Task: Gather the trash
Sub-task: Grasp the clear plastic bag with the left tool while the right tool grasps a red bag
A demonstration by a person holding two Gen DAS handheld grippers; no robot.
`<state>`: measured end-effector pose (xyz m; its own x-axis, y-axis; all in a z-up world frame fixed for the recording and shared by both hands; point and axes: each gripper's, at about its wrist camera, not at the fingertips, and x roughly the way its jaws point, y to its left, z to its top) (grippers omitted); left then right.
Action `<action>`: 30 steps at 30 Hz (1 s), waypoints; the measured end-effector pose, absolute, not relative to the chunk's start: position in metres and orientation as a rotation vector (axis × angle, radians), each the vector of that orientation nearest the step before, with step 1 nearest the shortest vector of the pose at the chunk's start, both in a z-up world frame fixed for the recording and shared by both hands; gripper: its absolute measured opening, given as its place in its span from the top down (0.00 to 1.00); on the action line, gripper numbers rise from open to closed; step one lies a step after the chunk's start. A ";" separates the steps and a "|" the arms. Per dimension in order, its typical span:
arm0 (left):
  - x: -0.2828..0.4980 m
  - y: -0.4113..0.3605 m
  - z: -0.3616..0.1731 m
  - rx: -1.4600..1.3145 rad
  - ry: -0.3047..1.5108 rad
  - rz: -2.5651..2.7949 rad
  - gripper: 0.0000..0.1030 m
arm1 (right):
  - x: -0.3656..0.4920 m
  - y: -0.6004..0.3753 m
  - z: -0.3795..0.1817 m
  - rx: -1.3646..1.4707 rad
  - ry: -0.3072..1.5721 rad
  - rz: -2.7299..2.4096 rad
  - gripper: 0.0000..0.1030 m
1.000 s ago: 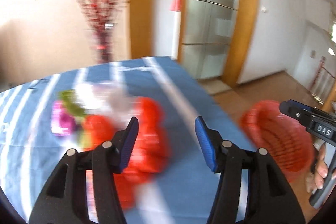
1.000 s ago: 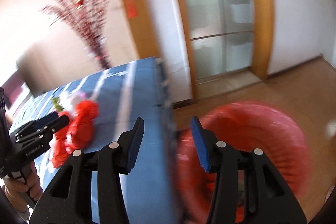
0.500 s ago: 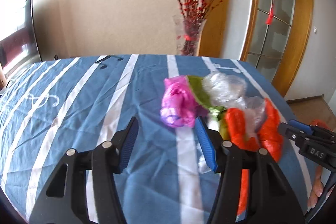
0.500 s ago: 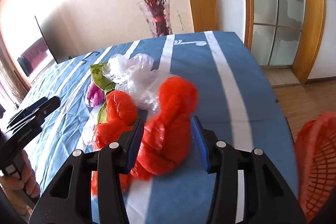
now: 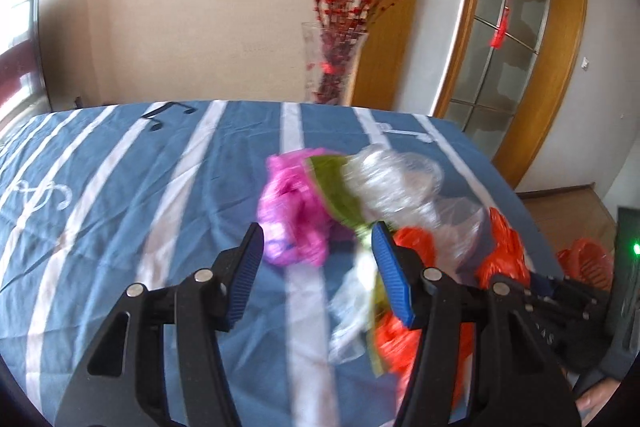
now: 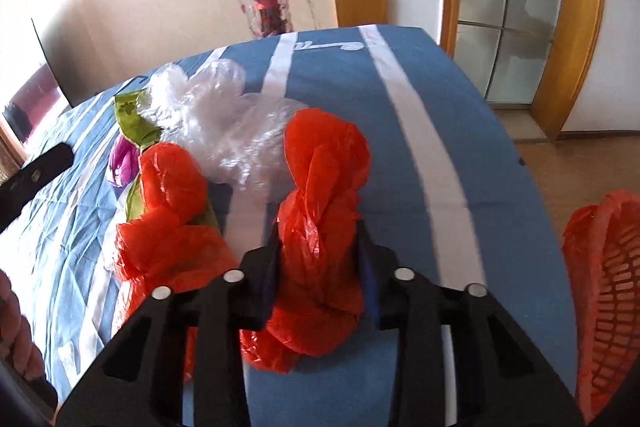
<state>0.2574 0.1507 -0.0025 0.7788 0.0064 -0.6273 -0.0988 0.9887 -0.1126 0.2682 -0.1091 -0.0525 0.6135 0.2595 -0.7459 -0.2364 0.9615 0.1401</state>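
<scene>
Landmark: crumpled clear plastic film bag (image 6: pixel 224 119) lying on the blue tablecloth with white stripes (image 6: pixel 432 95).

Right gripper (image 6: pixel 318 259): jaws pressed in on the crumpled red-orange plastic bag (image 6: pixel 324 211), which lies just right of the clear bag, touching it. Bag fills the gap between the blue pads; cannot tell if it is lifted off the cloth.

Left gripper (image 5: pixel 318 267): jaws spread, holding nothing, pointing at the crumpled magenta plastic bag (image 5: pixel 290 215) just left of the clear bag.

Green wrapper with dark paw prints (image 6: pixel 130 115) touches the clear bag's left edge. Second red-orange plastic bag (image 6: pixel 172 211) lies near-left of it.

Red plastic mesh basket (image 6: pixel 604 291) is well to the right, beyond the table edge.

Readable writing: none; lettering on the right gripper body is blurred.
</scene>
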 end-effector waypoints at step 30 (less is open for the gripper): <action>0.343 0.054 0.002 0.032 0.715 -0.053 0.94 | 0.267 -0.193 -0.033 0.246 0.830 0.288 0.71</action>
<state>0.3435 0.0542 0.0021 0.7540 -0.0380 -0.6558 0.0597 0.9982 0.0108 0.2673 -0.1932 -0.0334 0.6403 0.3452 -0.6862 -0.1548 0.9330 0.3250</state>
